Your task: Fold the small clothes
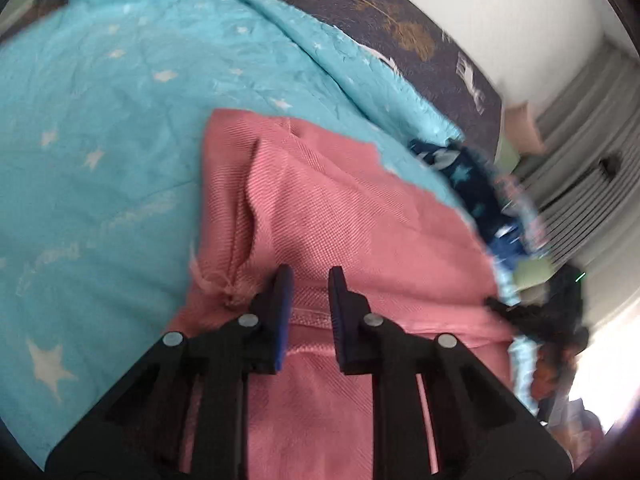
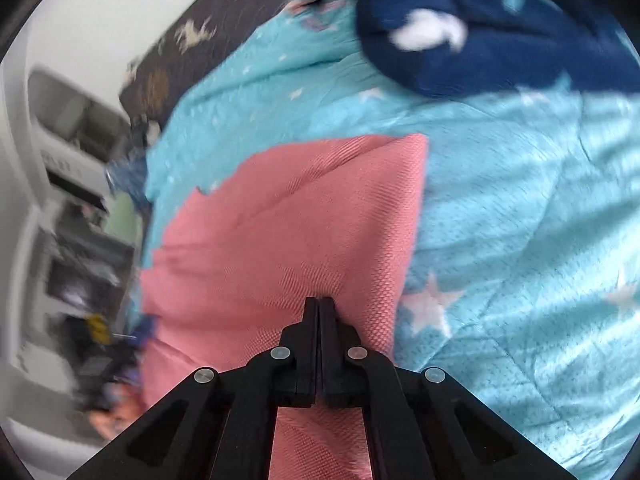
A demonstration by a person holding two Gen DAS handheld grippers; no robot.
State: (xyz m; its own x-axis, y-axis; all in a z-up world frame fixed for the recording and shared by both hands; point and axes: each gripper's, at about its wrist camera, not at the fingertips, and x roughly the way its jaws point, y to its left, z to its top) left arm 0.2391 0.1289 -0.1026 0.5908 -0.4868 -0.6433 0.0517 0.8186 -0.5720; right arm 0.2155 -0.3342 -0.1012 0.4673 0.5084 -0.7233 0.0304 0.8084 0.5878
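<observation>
A pink woven garment (image 1: 340, 216) lies on a light blue bedspread with white stars (image 1: 100, 120). My left gripper (image 1: 310, 280) is open, its jaws a little apart, right over a stitched hem of the pink cloth; no fabric sits between them. In the right wrist view the same pink garment (image 2: 300, 216) spreads ahead with a straight right edge. My right gripper (image 2: 319, 304) is shut on the pink cloth near its lower right edge.
A dark blue patterned cloth (image 2: 500, 40) lies at the far side of the bedspread (image 2: 520, 220), also at the bed's edge in the left view (image 1: 476, 176). A dark printed blanket (image 1: 420, 20) runs along the far edge. White furniture (image 2: 60, 160) stands beyond the bed.
</observation>
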